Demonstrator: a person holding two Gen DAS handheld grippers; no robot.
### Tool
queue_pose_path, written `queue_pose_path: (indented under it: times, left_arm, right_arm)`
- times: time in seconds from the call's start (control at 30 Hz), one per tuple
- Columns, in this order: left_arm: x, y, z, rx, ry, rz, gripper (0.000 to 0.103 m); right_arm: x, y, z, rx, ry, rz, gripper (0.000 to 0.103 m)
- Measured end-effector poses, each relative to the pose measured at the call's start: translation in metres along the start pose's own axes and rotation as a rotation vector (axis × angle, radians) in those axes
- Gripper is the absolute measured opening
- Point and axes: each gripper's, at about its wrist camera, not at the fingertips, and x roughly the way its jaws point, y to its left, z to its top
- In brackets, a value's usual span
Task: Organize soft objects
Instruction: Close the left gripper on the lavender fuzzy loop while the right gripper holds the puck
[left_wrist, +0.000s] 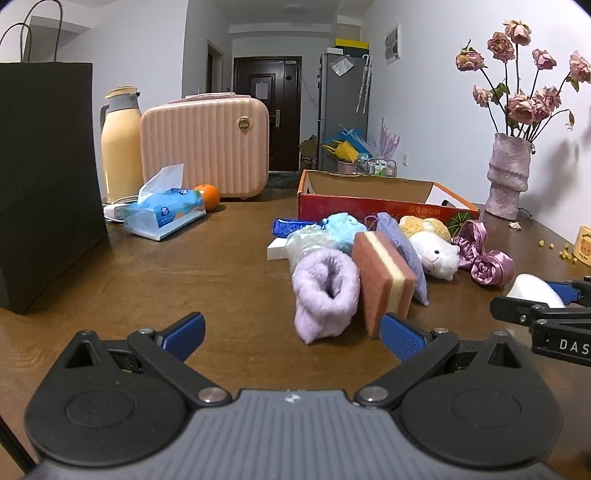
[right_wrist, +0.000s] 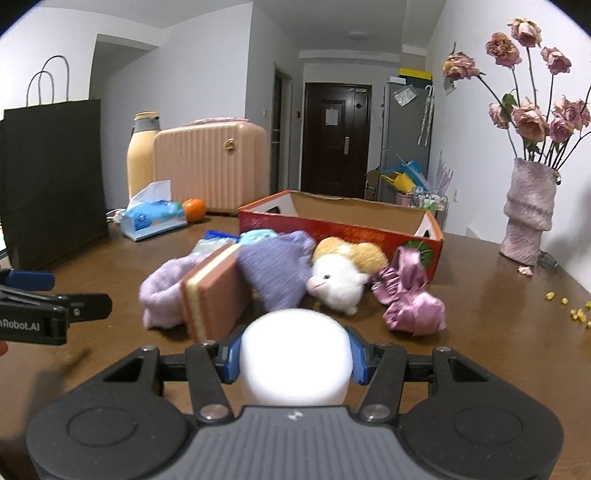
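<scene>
Soft objects (left_wrist: 373, 258) are lying heaped on the brown table (left_wrist: 184, 280), just near of the red cardboard box (left_wrist: 384, 206): a lilac sock (left_wrist: 325, 295), a pink sponge (left_wrist: 384, 284) and a white plush toy (right_wrist: 338, 284). We are seeing a black paper bag (left_wrist: 44, 184) standing far left, a vase of dried roses (left_wrist: 508, 173) at the right wall, and a hallway with a dark door (left_wrist: 267, 110) beyond. We are holding our left gripper (left_wrist: 291, 336) spread wide, with nothing between its pads. Only the right wrist view is showing our right gripper (right_wrist: 293, 360) clenching a white ball (right_wrist: 295, 358); the left view is catching just its edge.
</scene>
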Motion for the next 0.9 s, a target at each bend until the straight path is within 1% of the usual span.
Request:
queue_pose_path:
  times: [0.33, 0.53, 0.73, 0.9]
  left_arm:
    - [0.025, -0.018, 0.021, 0.009, 0.017, 0.000, 0.103]
    - [0.045, -0.022, 0.033, 0.015, 0.027, 0.015, 0.103]
    - [0.070, -0.023, 0.041, 0.026, 0.061, 0.036, 0.103]
    - [0.088, -0.019, 0.042, 0.023, 0.094, 0.055, 0.103]
  right_arm:
    - [0.016, -0.030, 0.015, -0.002, -0.003, -0.035, 0.054]
    - [0.032, -0.045, 0.023, 0.002, 0.004, -0.052, 0.054]
    - [0.053, -0.057, 0.027, 0.022, 0.017, -0.059, 0.054]
    - [0.070, -0.066, 0.025, 0.050, 0.044, -0.046, 0.054]
